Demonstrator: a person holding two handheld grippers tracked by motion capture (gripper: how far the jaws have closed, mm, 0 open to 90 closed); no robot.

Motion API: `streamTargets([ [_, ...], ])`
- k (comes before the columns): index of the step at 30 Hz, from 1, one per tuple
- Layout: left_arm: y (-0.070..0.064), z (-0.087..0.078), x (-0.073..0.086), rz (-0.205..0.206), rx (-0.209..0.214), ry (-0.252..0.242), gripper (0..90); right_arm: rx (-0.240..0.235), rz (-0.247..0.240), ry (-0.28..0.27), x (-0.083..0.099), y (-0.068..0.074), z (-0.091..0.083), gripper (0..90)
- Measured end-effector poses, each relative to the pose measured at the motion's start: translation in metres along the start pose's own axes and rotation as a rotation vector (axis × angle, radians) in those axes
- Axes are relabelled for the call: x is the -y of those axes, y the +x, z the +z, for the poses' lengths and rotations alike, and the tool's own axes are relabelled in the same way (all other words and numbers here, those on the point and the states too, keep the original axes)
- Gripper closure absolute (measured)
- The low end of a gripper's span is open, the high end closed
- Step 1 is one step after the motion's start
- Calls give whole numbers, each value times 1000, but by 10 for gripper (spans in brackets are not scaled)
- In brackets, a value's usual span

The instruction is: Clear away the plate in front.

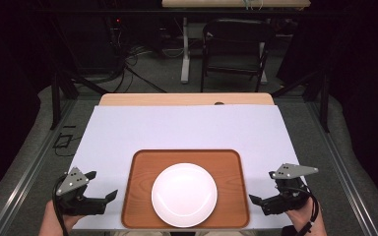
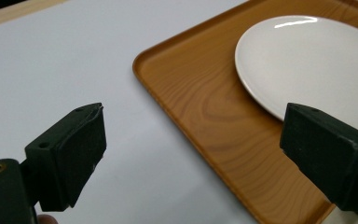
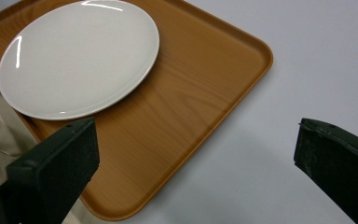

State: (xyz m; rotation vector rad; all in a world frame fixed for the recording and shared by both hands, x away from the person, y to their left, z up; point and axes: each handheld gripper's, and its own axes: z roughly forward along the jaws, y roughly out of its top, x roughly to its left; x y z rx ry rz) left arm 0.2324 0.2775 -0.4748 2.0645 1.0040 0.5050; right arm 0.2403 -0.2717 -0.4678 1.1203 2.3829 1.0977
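A brown wood-grain tray (image 1: 139, 187) lies at the near middle of the table, and a round white plate (image 1: 184, 194) rests on it, bare on top. My left gripper (image 1: 104, 184) hovers open just left of the tray, jaws pointing toward it. My right gripper (image 1: 262, 187) hovers open just right of the tray, mirrored. In the left gripper view the wide-apart jaws of the left gripper (image 2: 193, 135) frame the tray (image 2: 200, 107) corner and the plate (image 2: 307, 56). The right gripper (image 3: 196, 140) likewise frames the tray (image 3: 191, 84) and plate (image 3: 79, 56). Neither holds anything.
A pale sheet (image 1: 187, 128) covers the tabletop, with a wooden strip (image 1: 187, 99) showing at the far edge. Beyond the table stand a dark folding chair (image 1: 236, 49), a white table leg and cables on the floor. A person's hands hold both grippers at the near edge.
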Motion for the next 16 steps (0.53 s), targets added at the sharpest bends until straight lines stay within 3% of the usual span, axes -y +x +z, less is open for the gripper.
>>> streamTargets([
  [4, 2, -1, 10, 1, -15, 4, 74, -10, 40, 6, 15, -2, 1, 0],
  [7, 6, 0, 14, -32, 15, -6, 75, 5, 38, 15, 15, -2, 2, 0],
  [11, 6, 6, 17, -35, 17, 29, 76, -3, 37, 19, 15, -2, 2, 0],
  [16, 6, 9, 17, -36, 19, 26, 80, -16, 34, 26, 16, -4, 3, 0],
])
